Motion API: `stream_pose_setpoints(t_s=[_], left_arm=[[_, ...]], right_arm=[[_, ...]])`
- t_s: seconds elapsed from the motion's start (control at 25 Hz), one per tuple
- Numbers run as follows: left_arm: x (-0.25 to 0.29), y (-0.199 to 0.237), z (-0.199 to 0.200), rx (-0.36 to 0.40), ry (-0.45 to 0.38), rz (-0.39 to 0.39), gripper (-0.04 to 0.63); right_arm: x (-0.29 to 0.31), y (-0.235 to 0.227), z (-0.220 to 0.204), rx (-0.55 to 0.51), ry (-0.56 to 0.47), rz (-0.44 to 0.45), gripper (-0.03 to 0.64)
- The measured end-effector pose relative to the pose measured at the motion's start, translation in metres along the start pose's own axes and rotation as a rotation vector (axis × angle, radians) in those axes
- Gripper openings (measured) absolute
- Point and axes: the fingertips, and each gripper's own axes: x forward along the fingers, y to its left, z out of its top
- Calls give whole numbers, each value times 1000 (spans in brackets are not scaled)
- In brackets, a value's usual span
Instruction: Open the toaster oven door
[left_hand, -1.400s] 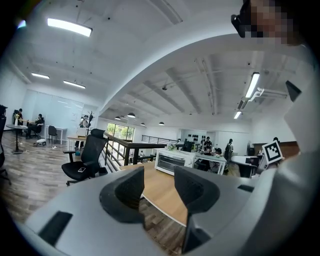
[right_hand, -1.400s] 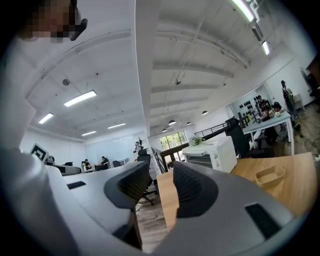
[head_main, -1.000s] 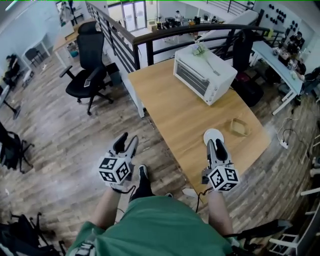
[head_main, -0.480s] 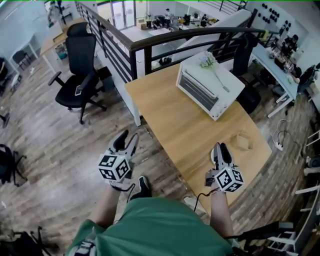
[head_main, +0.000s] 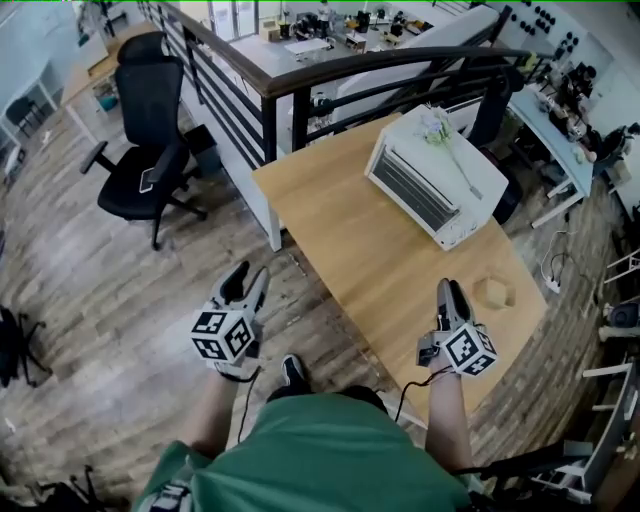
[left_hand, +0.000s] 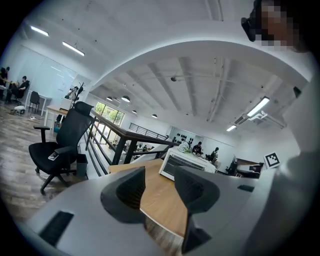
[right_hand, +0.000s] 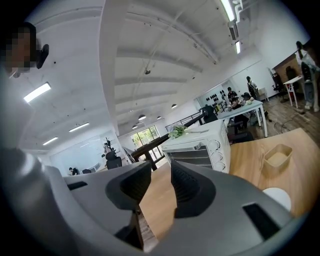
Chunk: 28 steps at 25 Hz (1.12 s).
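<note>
At far end of light wooden table (head_main: 350, 250), white metal toaster oven (head_main: 437, 182), door shut. Apart, empty: left tongs (head_main: 247, 282), right tongs (head_main: 449, 296). Door probably stiff, glass-fronted; take top handle bar.

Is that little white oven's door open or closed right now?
Shut. The oven door sits flush with the white body in both the head view and the right gripper view, and no gap shows.
</note>
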Motion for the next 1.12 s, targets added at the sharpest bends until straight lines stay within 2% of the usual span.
stream_pose_setpoints(t_s=[0.16, 0.28, 0.44, 0.68, 0.96, 1.12], left_arm=[[22, 10, -2, -23, 21, -17, 186], [41, 13, -2, -30, 28, -20, 187], [54, 12, 12, -18, 24, 8, 186], [81, 6, 40, 39, 25, 64, 187], [120, -12, 24, 75, 101, 80, 187], [137, -21, 16, 67, 138, 99, 187]], right_arm=[[17, -12, 8, 2, -2, -38, 140], [36, -29, 16, 58, -22, -44, 140], [64, -56, 25, 175, -51, -46, 141], [119, -100, 39, 433, -111, 3, 149], [175, -149, 21, 644, -120, 25, 174], [201, -167, 19, 685, -124, 33, 195]])
